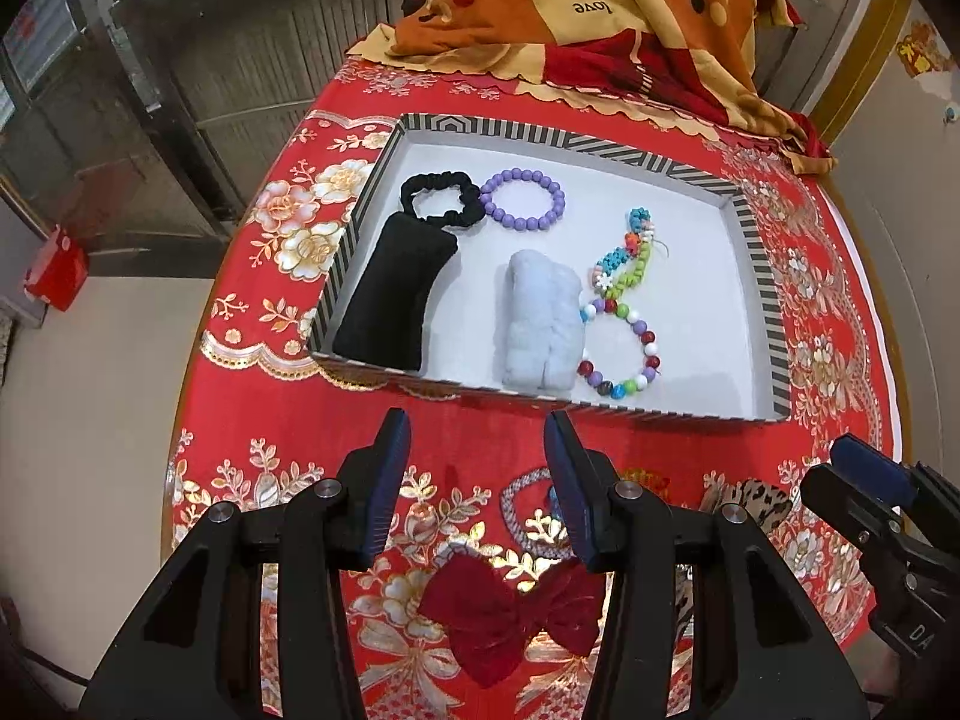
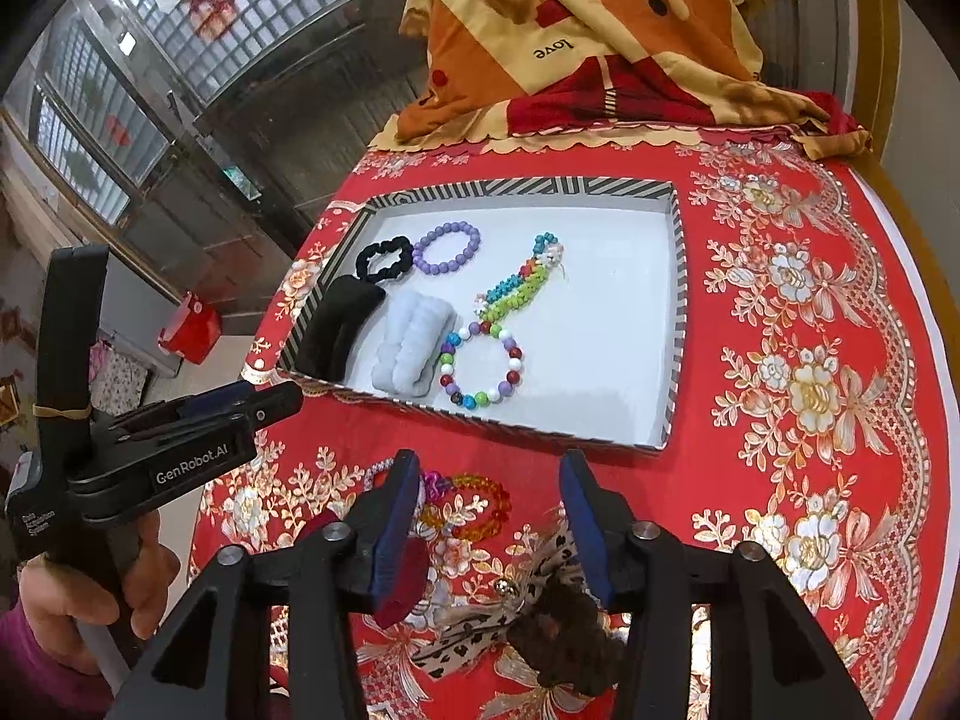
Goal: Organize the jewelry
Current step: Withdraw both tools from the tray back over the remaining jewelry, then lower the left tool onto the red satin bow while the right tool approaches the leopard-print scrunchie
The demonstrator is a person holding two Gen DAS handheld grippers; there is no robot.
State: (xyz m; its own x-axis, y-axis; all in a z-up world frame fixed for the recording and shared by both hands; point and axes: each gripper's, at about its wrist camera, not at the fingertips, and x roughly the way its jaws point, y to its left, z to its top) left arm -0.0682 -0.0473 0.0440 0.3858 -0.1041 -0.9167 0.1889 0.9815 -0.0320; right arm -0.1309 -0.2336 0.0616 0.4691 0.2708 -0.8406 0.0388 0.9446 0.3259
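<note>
A striped-rim tray (image 1: pixel 759 276) (image 2: pixel 675 324) holds a black scrunchie (image 1: pixel 441 199) (image 2: pixel 384 258), a purple bead bracelet (image 1: pixel 522 199) (image 2: pixel 449 247), a black cushion (image 1: pixel 393 294), a pale blue cushion (image 1: pixel 543 318) (image 2: pixel 411 342), a multicolour bead bracelet (image 1: pixel 621 348) (image 2: pixel 483 363) and a beaded strand (image 1: pixel 627 252) (image 2: pixel 519 288). My left gripper (image 1: pixel 477 456) is open and empty above a dark red bow (image 1: pixel 510 612). My right gripper (image 2: pixel 489 495) is open and empty above a leopard-print bow (image 2: pixel 528 600) and an orange bead bracelet (image 2: pixel 480 507).
A red floral cloth (image 2: pixel 798 396) covers the round table. A folded orange and red blanket (image 1: pixel 600 24) (image 2: pixel 600 42) lies at the far edge. The right gripper shows at the right of the left wrist view (image 1: pixel 870 480). The left gripper shows at the left of the right wrist view (image 2: pixel 210 414).
</note>
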